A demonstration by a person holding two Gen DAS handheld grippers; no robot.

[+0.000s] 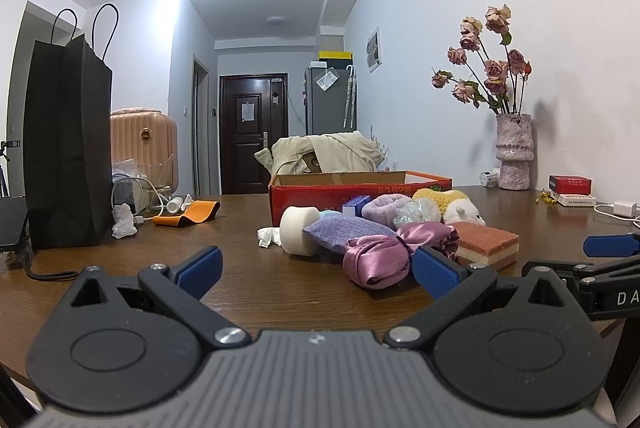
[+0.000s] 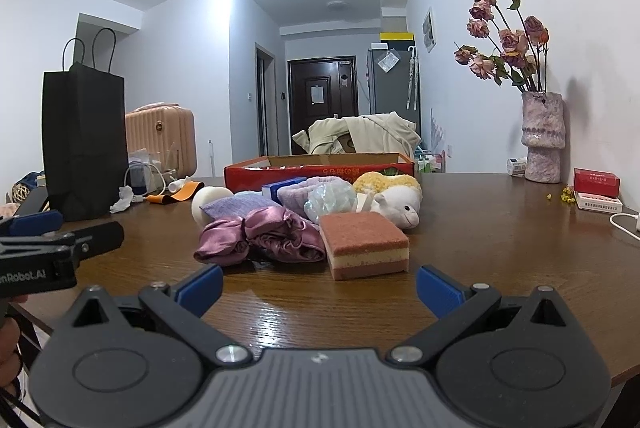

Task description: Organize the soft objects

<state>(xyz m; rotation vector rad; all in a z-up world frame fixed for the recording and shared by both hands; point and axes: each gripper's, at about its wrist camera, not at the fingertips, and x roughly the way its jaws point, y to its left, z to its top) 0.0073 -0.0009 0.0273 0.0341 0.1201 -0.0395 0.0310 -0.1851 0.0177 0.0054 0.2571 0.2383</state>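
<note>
Both grippers spread wide, empty. Sponge (image 2: 365, 245) lies dead ahead of right gripper (image 2: 319, 288), long axis crosswise; left gripper (image 1: 316, 270) faces satin scrunchie (image 1: 384, 256), farther off.

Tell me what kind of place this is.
Most likely a small apartment's living or dining area: a wooden table against the wall, an entry door down the hallway, a pink suitcase and a fridge.

Both grippers' jaws wide (empty)
</note>
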